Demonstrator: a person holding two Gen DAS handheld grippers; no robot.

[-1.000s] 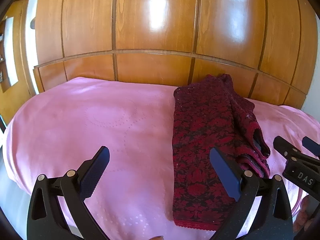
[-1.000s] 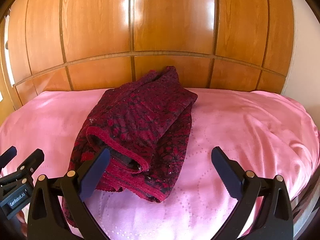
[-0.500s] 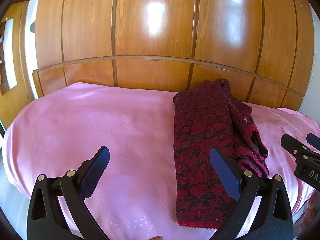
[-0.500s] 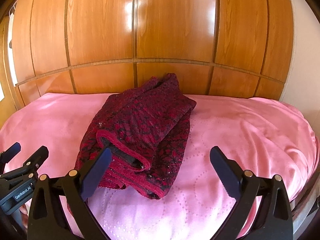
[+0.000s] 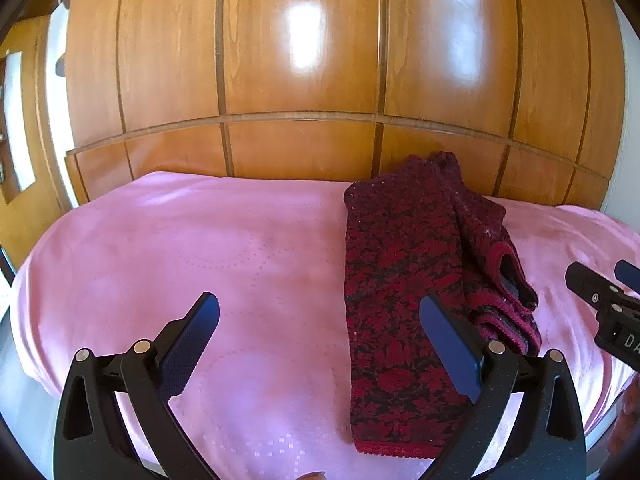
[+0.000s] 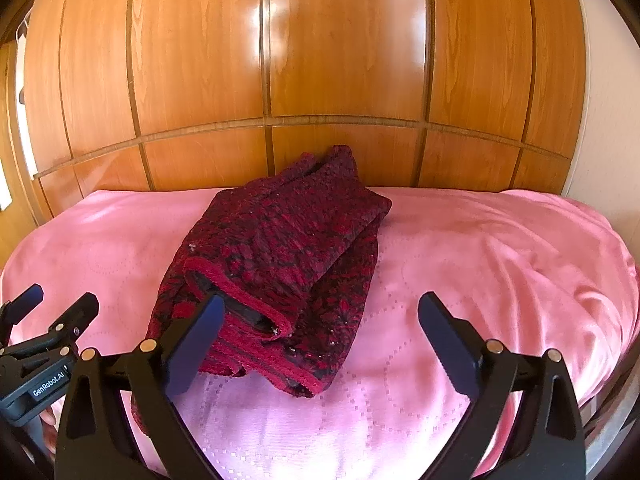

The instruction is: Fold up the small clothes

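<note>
both grippers point(image 5: 318, 334) point(image 6: 318, 334) spread, garment's point(image 6: 276, 256) near hem hidden.

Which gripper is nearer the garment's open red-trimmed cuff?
Right. The right gripper has one finger just in front of the cuff; the left gripper hovers beside the sweater, over the pink bedspread.

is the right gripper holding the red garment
No, the right gripper is open with nothing between its fingers; the red garment lies on the pink bedspread.

We are looking forward from 2 wrist cameras, low over the pink bedspread point(image 5: 168, 248), facing the wooden panelling point(image 6: 344, 60); both views are sharing the folded red garment point(image 5: 400, 280) point(image 6: 288, 248).
</note>
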